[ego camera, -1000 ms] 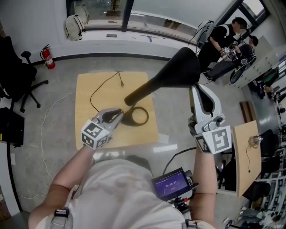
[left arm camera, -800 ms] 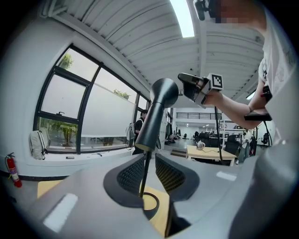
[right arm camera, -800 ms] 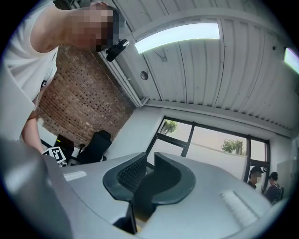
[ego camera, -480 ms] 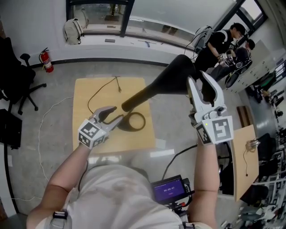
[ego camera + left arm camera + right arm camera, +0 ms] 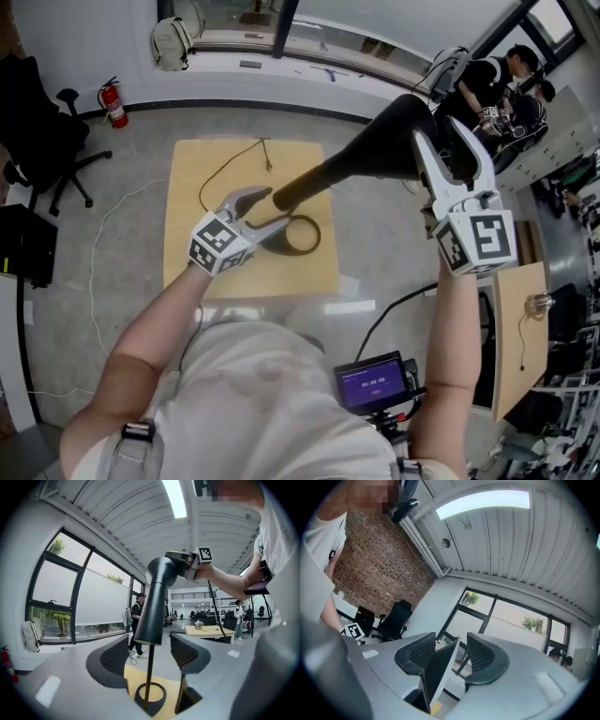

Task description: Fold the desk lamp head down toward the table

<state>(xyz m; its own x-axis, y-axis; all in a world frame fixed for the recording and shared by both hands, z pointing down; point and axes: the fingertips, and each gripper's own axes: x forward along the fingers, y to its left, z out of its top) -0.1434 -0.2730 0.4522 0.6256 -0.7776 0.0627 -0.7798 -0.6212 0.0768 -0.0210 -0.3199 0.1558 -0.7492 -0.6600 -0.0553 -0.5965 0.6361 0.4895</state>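
A black desk lamp stands on a small wooden table (image 5: pixel 197 187). Its ring base (image 5: pixel 298 236) lies flat, and its cone head (image 5: pixel 389 141) rises high to the right on a thin stem (image 5: pixel 149 672). My left gripper (image 5: pixel 265 210) straddles the stem just above the base. Its jaws are opening and the pads stand clear of the rod (image 5: pixel 149 651). My right gripper (image 5: pixel 441 141) is up at the head with its jaws opening. The shade's rim (image 5: pixel 438 672) sits loosely between its pads (image 5: pixel 449 656).
The lamp's black cable (image 5: pixel 220 173) curls over the table's far side. An office chair (image 5: pixel 47 141), a fire extinguisher (image 5: pixel 114 103) and a backpack (image 5: pixel 172 42) are at the left and back. People (image 5: pixel 497 84) stand at the upper right, and a second wooden table (image 5: pixel 520 309) is to the right.
Both grippers' jaws have spread from shut to wide. The left gripper has risen a little along the stem, and the right one has shifted slightly up at the head.
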